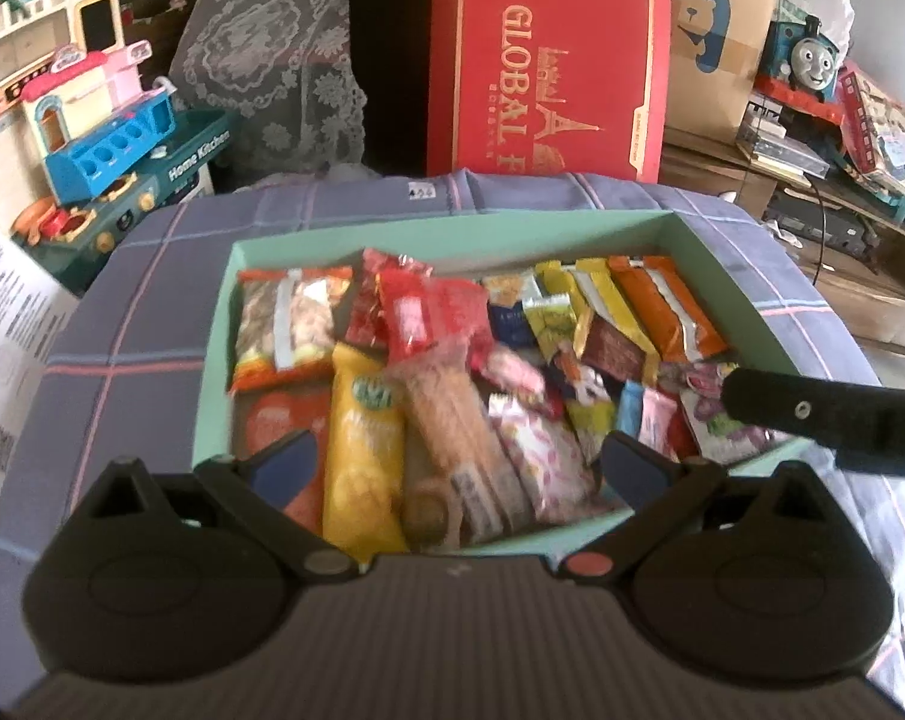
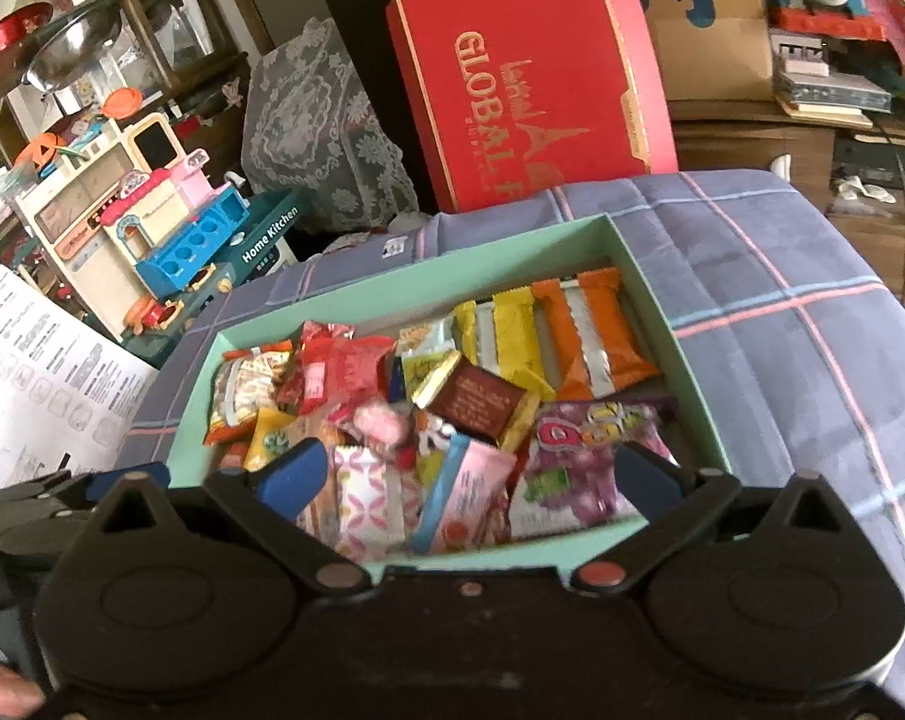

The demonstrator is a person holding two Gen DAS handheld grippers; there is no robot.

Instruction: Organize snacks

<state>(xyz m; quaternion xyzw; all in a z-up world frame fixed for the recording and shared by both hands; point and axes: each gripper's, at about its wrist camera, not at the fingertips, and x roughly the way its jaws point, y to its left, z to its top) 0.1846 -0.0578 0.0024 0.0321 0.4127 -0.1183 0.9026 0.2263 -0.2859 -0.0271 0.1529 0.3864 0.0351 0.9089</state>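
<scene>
- Hovering over the near edge of a pale green box (image 1: 212,354), left hand-held gripper (image 1: 458,468) with both blue-tipped fingers (image 1: 287,468) spread wide, grasping nothing.
- Hovering beside it over the same box (image 2: 650,288), right hand-held gripper (image 2: 470,474), fingers (image 2: 293,474) likewise spread and empty; seen in the left view as a black bar (image 1: 824,420) entering from the right.
- Filling the box, a loose jumble of wrapped snacks (image 1: 452,372).
- Far left corner: clear bag of mixed nuts (image 1: 287,324) with orange edges.
- Near front, between the left fingers: long yellow packet (image 1: 365,450), lying lengthwise, touching a pale orange wafer pack (image 1: 452,420).
- Far right corner: orange-and-silver bars (image 2: 596,336) side by side, yellow bars (image 2: 512,336) just beside them.
- Near right, by the right finger: purple grape candy bag (image 2: 590,468), next to a pink-and-blue sachet (image 2: 464,486).
- Middle: brown chocolate square (image 2: 476,405) with gold edges.
- Beneath the box, a surface covered in blue checked cloth (image 2: 782,330).
- Behind it, a red gift box (image 1: 548,60) standing upright, a toy kitchen (image 1: 122,144) to the left, a blue toy train (image 1: 806,54) to the right.
</scene>
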